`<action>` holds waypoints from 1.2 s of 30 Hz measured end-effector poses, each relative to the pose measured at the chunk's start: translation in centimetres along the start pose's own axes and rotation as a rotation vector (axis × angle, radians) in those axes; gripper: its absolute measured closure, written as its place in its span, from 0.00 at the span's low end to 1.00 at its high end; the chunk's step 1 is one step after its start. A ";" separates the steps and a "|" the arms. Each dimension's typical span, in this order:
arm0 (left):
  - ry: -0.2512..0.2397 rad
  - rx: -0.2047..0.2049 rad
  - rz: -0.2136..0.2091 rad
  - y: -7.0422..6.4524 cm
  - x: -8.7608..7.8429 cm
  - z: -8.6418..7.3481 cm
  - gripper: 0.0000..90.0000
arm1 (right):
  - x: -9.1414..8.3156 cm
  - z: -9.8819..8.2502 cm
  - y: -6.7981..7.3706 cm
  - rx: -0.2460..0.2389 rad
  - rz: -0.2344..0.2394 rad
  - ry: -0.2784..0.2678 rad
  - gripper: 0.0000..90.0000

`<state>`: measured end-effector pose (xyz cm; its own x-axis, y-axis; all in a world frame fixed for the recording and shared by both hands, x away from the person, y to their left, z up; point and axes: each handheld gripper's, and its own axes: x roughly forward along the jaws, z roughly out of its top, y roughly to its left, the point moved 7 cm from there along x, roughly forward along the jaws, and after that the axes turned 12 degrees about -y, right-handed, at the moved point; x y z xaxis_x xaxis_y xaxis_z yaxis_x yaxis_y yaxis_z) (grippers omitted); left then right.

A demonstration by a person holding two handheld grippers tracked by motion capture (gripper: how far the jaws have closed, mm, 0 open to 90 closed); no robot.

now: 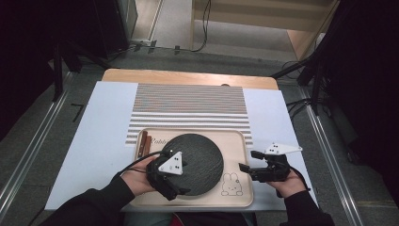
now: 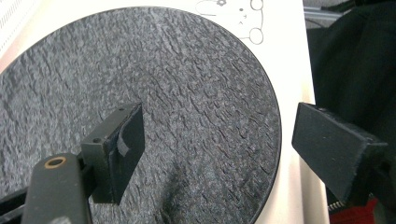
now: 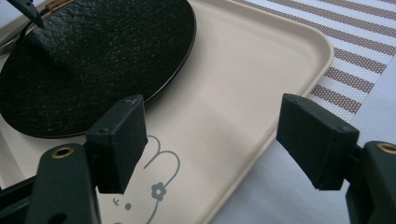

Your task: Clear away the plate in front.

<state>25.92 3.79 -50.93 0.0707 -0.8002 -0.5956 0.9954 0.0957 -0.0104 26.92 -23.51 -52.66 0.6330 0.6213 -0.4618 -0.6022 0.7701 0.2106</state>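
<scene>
Fingers on the left gripper (image 1: 175, 186) are spread wide with nothing between them. They hang over the near edge of the round black slate plate (image 1: 195, 162), one finger (image 2: 122, 140) above the plate and the other finger (image 2: 334, 149) out past its rim. The plate lies flat in the cream tray (image 1: 240, 141), which sits on the desk (image 1: 99, 127) partly over a striped mat (image 1: 188, 106). The right gripper (image 1: 248, 162) waits just right of the tray, and its fingers are spread too, holding nothing.

I think the plate is hard to pick up. It is thin and lies flat, so the fingers could slip off the rim. If they push sideways, the plate could slide over the tray or knock the brown sticks (image 1: 143, 141) by the tray's far left corner.

The high view shows both hands and those sticks. The left gripper view shows the plate's bumpy top. The right gripper view shows the bunny drawing (image 3: 156, 186) up close, just beside the plate.
</scene>
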 end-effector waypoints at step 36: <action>-0.095 -0.311 0.106 4.5 -2.8 -0.7 0.20 | 0.0 0.1 0.0 0.008 0.007 -0.008 0.25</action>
<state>30.17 6.83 -49.88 0.1927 -0.8265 -0.5289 0.9155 0.3454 -0.2062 26.94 -23.48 -52.52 0.6323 0.6282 -0.4534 -0.6032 0.7665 0.2207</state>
